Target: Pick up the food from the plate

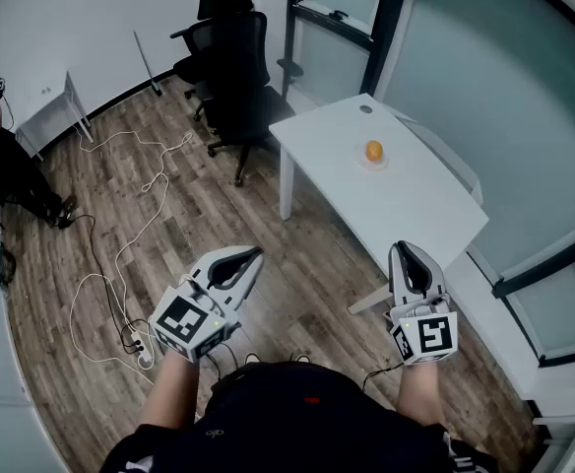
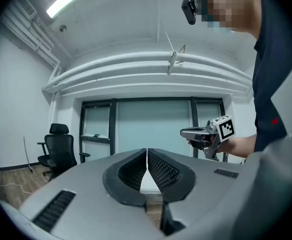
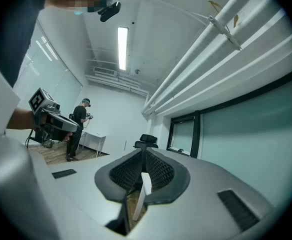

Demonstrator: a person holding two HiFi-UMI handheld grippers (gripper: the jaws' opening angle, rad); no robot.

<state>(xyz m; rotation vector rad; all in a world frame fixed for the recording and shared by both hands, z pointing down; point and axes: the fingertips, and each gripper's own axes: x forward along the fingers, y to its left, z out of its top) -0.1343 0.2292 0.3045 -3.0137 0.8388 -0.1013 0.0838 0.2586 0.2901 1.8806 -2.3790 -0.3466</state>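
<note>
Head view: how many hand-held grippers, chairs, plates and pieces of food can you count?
Hand-held grippers: 2
Black office chairs: 2
Plate: 1
Orange food: 1
Total: 6

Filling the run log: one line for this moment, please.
phase: pre-approach | left hand-held gripper: shut, empty | right hand-held gripper: shut, empty | orange fruit: on plate, table, untouched
</note>
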